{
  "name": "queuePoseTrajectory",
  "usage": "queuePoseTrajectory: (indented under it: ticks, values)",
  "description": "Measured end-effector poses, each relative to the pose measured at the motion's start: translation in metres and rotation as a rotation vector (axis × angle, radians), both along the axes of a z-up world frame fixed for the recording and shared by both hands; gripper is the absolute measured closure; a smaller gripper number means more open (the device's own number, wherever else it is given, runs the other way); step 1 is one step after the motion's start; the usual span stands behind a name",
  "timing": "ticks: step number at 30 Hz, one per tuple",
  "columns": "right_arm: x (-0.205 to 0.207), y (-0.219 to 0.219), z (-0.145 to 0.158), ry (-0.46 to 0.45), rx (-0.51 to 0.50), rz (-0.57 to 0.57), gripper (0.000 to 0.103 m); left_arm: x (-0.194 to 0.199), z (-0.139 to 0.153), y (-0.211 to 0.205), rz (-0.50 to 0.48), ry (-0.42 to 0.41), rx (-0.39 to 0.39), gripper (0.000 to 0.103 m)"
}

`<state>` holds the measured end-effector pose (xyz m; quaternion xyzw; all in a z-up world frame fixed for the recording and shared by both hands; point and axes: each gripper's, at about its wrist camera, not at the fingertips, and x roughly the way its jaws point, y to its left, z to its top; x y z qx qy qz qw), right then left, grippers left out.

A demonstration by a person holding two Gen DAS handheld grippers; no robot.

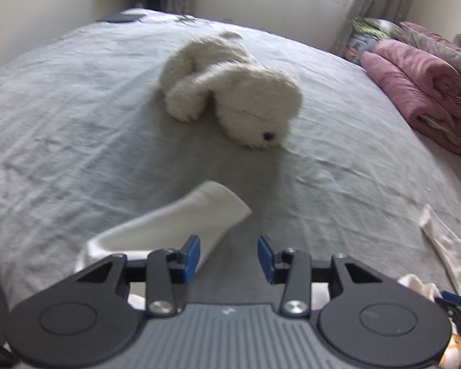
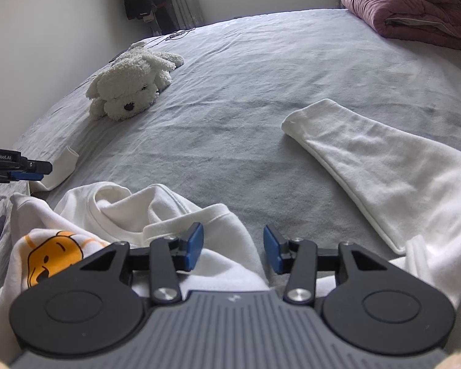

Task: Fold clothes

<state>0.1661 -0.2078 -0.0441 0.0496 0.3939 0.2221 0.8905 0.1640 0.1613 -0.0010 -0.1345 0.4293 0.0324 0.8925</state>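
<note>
Presently: white sweatshirt (image 2: 175,215), crumpled on the bed (image 2: 261,77). Right claw (image 2: 233,247) partly open, empty, collar just below and left of it; right sleeve (image 2: 378,166) runs away rightward. Left claw (image 1: 229,258) partly open, empty, beside left sleeve (image 1: 175,227).

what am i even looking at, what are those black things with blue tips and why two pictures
Each picture comes from a camera on a hand-held claw, looking along its two blue-padded fingers. A person holds one in each hand. The left claw and the right claw are both open and hold nothing. Below lies a grey bed with a white sweatshirt bearing a yellow bear print, its sleeves spread out. Further off lie a white plush dog and a folded pink quilt.
</note>
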Motion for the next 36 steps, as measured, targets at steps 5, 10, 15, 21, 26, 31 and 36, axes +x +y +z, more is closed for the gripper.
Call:
queuePoseTrajectory:
  ticks: [5, 10, 15, 21, 26, 31, 36]
  values:
    - [-0.001, 0.004, -0.003, 0.024, -0.007, 0.026, 0.073, 0.015, -0.028, -0.029, -0.178, 0.114, -0.072, 0.062]
    - [-0.003, 0.014, -0.002, -0.005, -0.067, 0.018, 0.09, 0.012, -0.039, -0.042, -0.212, 0.101, -0.03, 0.1]
    - [-0.006, 0.014, 0.007, -0.113, -0.065, -0.037, 0.097, -0.002, -0.017, -0.045, -0.158, -0.051, 0.087, 0.1]
    - [-0.009, 0.014, 0.024, -0.339, -0.035, -0.141, 0.099, -0.007, 0.005, -0.044, -0.026, -0.262, 0.195, 0.1]
    - [0.009, 0.038, 0.016, -0.482, -0.09, -0.183, 0.101, 0.013, -0.001, -0.051, 0.057, -0.328, 0.29, 0.1]
    - [0.026, 0.055, -0.014, -0.488, -0.179, -0.189, 0.101, 0.039, -0.03, -0.053, 0.117, -0.318, 0.329, 0.1]
    - [0.041, 0.051, -0.02, -0.392, -0.183, -0.196, 0.101, 0.053, -0.068, -0.057, 0.123, -0.268, 0.363, 0.1]
